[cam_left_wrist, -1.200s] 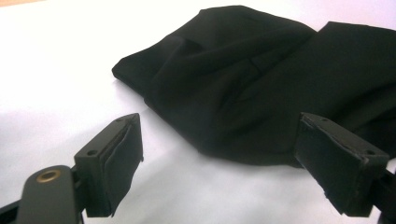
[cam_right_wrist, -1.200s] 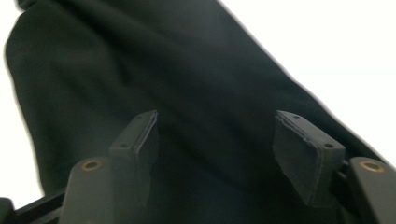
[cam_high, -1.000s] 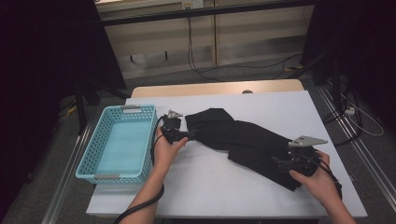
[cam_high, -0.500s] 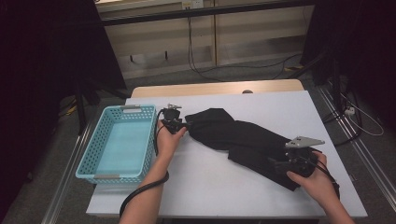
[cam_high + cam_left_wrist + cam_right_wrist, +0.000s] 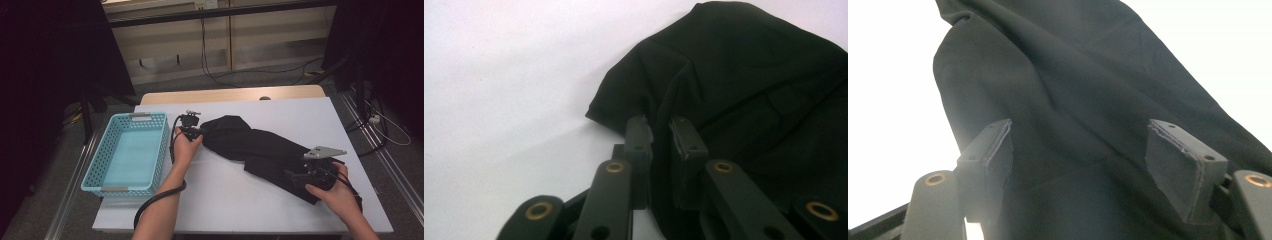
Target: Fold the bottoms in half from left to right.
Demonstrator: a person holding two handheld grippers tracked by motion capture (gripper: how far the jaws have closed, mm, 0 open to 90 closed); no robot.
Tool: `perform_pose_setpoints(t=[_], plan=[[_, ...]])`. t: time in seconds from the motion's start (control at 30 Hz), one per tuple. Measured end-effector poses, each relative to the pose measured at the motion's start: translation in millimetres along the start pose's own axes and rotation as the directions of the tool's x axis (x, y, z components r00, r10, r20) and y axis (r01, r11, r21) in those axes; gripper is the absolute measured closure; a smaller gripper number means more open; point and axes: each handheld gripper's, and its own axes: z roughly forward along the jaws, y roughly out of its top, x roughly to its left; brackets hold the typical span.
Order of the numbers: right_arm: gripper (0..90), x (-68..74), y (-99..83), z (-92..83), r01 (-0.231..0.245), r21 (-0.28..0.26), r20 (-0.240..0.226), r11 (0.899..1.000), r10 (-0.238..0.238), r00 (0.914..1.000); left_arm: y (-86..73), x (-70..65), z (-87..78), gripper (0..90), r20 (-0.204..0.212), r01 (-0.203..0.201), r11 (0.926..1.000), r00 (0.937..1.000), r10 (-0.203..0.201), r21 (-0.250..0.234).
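A black garment (image 5: 260, 147) lies crumpled across the white table (image 5: 225, 200), running from centre to the front right. My left gripper (image 5: 196, 131) is at its left end. In the left gripper view its jaws have just been closing, and a fold of the garment (image 5: 749, 75) is pinched between the narrow pads of the left gripper (image 5: 663, 132). My right gripper (image 5: 295, 176) rests over the garment's right end. In the right gripper view the right gripper (image 5: 1088, 150) stands open, its pads wide apart above the dark cloth (image 5: 1073, 75).
A light blue plastic basket (image 5: 165, 145) with nothing in it stands at the table's left side, close to my left hand. Bare white tabletop lies in front of the garment. A wooden strip (image 5: 230, 94) edges the far side.
My left hand has shifted slightly toward the garment's left end, and its jaws have gone from wide to nearly together on the cloth edge. The right hand has not moved.
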Motion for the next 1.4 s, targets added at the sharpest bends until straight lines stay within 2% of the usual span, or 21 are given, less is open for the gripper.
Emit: perform_pose_setpoints(t=[0.27,0.33,0.4,0.43,0.47,0.57,0.7,0.77,0.8,0.83,0.9,0.93,1.03,1.07,1.1,1.2,1.23,1.27,1.3,1.33,1.4], plan=[[27.8,4.0,0.7,-0.6,0.002,-0.004,-0.018,1.0,-0.002,0.9998,13.1,11.6,-9.8,83.3,-0.005,0.012,0.9997,0.9999,-0.012,-0.022],[27.8,6.6,1.7,-0.5,0.016,-0.006,-0.025,1.0,-0.016,0.9996,16.1,16.2,-12.4,83.4,-0.017,0.008,0.9997,0.9998,-0.008,-0.025],[27.8,11.4,3.2,-1.2,0.026,-0.011,-0.036,1.0,-0.026,0.999,19.0,24.7,-16.8,83.7,-0.048,0.01,0.9993,0.9988,-0.012,-0.037],[27.8,12.9,3.6,-1.4,0.03,-0.013,-0.039,0.999,-0.03,0.9988,19.0,24.7,-16.8,83.8,-0.048,0.01,0.9993,0.9988,-0.012,-0.037],[27.8,14.6,3.8,-1.6,0.031,-0.014,-0.042,0.999,-0.032,0.9986,20.8,31.1,-21.0,83.8,-0.077,0.007,0.9989,0.997,-0.011,-0.047],[27.9,17.8,4.1,-1.7,0.035,-0.014,-0.052,0.999,-0.036,0.998,21.1,36.5,-23.2,83.8,-0.086,0.018,0.9987,0.996,-0.022,-0.048],[34.3,28.3,4.1,1.8,0.063,-0.001,-0.079,0.998,-0.063,0.9949,18.6,39.2,-23.7,81.7,-0.077,0.028,0.9984,0.9965,-0.032,-0.049],[43.5,32.7,3.6,3.7,0.084,0.008,-0.097,0.996,-0.083,0.9918,16.6,38.1,-23.4,75.9,-0.085,0.027,0.9987,0.996,-0.03,-0.043],[43.5,32.7,3.6,3.7,0.084,0.008,-0.097,0.996,-0.083,0.9918,15.6,37.8,-23.9,75.9,-0.097,0.014,0.9989,0.9951,-0.018,-0.045],[49.9,36.6,2.7,5.1,0.103,0.018,-0.109,0.995,-0.1,0.989,14.2,37.2,-25.7,55.8,-0.104,0.006,0.999,0.9945,-0.01,-0.043],[59.7,39.4,1.3,5.4,0.124,0.03,-0.118,0.992,-0.12,0.9857,13.2,35.6,-29.5,51.6,-0.081,0.009,0.9992,0.9966,-0.012,-0.039],[62.0,40.2,-0.2,4.9,0.137,0.035,-0.121,0.99,-0.132,0.9839,12.7,34.3,-31.9,47.6,-0.078,0.013,0.9992,0.9968,-0.016,-0.039],[67.1,40.7,-2.9,3.9,0.147,0.048,-0.128,0.988,-0.14,0.9819,11.9,32.2,-37.5,46.4,-0.071,-0.004,0.9991,0.9975,0.001,-0.042],[68.2,40.4,-5.4,3.1,0.153,0.061,-0.133,0.986,-0.144,0.9807,10.7,29.4,-41.8,37.3,-0.07,0.002,0.999,0.9976,-0.005,-0.046],[67.7,40.5,-6.9,3.0,0.16,0.065,-0.131,0.985,-0.15,0.98,10.7,29.4,-41.8,34.5,-0.07,0.002,0.999,0.9976,-0.005,-0.046],[66.6,42.0,-9.7,4.0,0.178,0.081,-0.12,0.981,-0.167,0.9785,6.4,24.3,-47.2,31.0,-0.054,-0.012,0.999,0.9985,0.01,-0.043],[67.2,43.5,-12.9,6.2,0.187,0.109,-0.112,0.976,-0.175,0.9782,2.8,20.4,-50.0,29.9,-0.038,-0.016,0.9987,0.9992,0.014,-0.048],[70.8,43.7,-14.3,7.7,0.191,0.12,-0.106,0.974,-0.178,0.9782,0.7,18.2,-51.6,29.2,-0.031,-0.017,0.9986,0.9994,0.015,-0.051],[79.1,43.1,-15.1,8.2,0.19,0.123,-0.098,0.974,-0.179,0.979,-1.6,15.4,-53.1,28.8,-0.025,-0.024,0.9982,0.9994,0.023,-0.056],[85.7,42.3,-14.8,7.5,0.184,0.127,-0.118,0.975,-0.169,0.9785,-1.6,15.4,-53.1,28.3,-0.025,-0.024,0.9982,0.9994,0.023,-0.056],[88.4,41.3,-13.6,4.8,0.191,0.135,-0.111,0.972,-0.177,0.9779,-10.1,6.3,-57.4,27.8,0.0,-0.035,0.9965,0.9994,0.035,-0.076]])
